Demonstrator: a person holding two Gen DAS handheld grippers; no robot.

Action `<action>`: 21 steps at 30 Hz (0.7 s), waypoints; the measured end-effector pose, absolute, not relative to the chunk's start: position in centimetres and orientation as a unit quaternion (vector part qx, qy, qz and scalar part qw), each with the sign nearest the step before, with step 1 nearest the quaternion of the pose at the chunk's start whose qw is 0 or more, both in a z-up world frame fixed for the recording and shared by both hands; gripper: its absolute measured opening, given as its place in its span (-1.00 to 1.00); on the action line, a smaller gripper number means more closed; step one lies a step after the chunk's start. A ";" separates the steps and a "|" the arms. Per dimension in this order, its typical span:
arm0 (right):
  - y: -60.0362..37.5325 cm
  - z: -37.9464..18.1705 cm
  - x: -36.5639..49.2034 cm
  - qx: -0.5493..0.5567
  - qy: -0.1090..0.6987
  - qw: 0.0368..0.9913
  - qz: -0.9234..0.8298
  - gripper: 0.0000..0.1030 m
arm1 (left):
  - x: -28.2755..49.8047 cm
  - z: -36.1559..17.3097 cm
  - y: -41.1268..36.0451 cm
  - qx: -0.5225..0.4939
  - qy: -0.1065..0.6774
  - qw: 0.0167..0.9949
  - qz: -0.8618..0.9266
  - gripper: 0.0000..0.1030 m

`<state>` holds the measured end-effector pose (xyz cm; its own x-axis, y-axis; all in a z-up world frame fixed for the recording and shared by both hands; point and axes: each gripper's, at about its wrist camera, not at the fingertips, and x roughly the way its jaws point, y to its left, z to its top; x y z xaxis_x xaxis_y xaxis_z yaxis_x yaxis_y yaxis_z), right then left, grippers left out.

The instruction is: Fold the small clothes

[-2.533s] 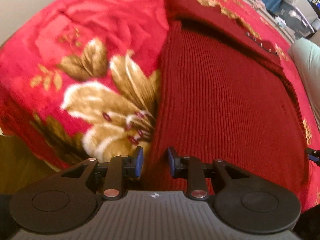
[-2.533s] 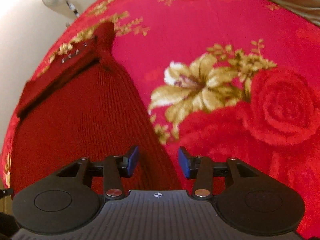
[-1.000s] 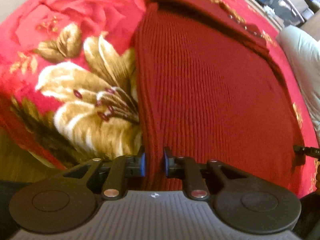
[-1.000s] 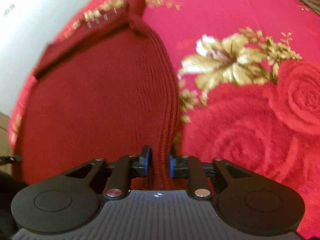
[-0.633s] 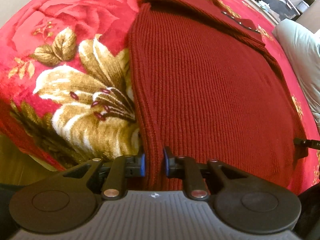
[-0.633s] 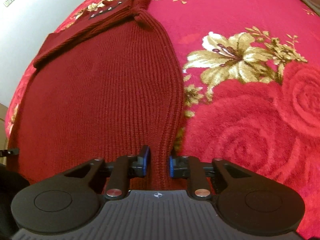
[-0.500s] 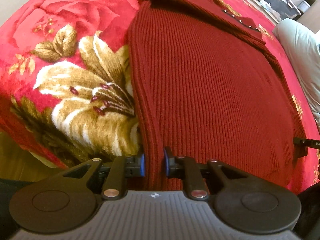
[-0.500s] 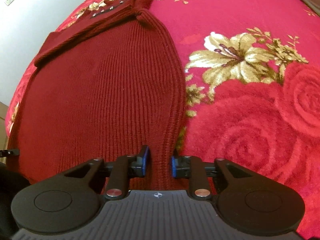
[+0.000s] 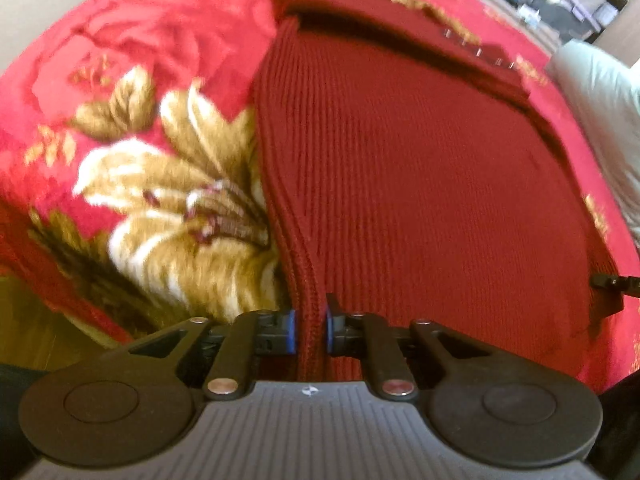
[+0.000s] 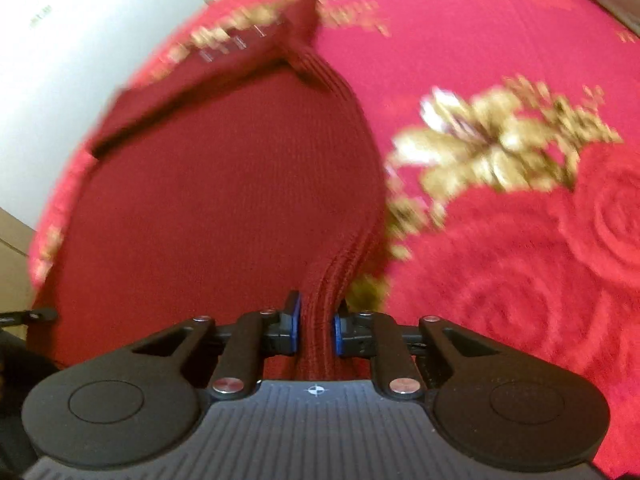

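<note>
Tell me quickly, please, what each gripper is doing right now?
Left gripper: shut on the dark red sweater at its left edge.
Right gripper: just closed further, shut on the sweater's right edge.

Sweater [image 10: 224,200] hem hidden behind gripper housings

No readable text for you here; faint mark on wall [image 10: 40,10], perhaps lettering, too blurred.

One dark red knitted garment [image 9: 420,184], one floral blanket [image 9: 132,92]
</note>
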<state>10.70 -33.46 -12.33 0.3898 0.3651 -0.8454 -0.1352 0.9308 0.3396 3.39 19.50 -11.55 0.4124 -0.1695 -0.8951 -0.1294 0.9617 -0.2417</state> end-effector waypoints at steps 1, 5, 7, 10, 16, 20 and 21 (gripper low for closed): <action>-33.3 -12.8 10.8 0.101 0.542 0.822 0.142 -0.66 | 3.4 -11.8 19.6 -0.139 0.545 0.827 -0.012 -0.71; -33.2 -12.9 10.9 0.098 0.542 0.822 0.144 -0.65 | 3.4 -11.7 19.6 -0.137 0.543 0.828 -0.014 -0.71; -33.1 -12.7 10.9 0.096 0.540 0.823 0.144 -0.66 | 3.1 -11.6 19.4 -0.131 0.538 0.833 -0.017 -0.73; -33.0 -12.1 10.5 0.092 0.526 0.832 0.151 -0.71 | 2.8 -10.5 18.8 -0.117 0.510 0.852 -0.027 -0.76; -33.4 -8.0 9.6 0.123 0.460 0.860 0.185 -0.73 | 2.0 -6.0 18.1 -0.106 0.443 0.889 -0.041 -0.78; -33.8 -4.4 8.7 0.153 0.408 0.877 0.202 -0.74 | 1.4 -2.3 18.4 -0.108 0.398 0.909 -0.055 -0.79; -33.9 -3.4 8.3 0.157 0.392 0.883 0.207 -0.75 | 1.3 -1.2 18.5 -0.109 0.387 0.914 -0.059 -0.79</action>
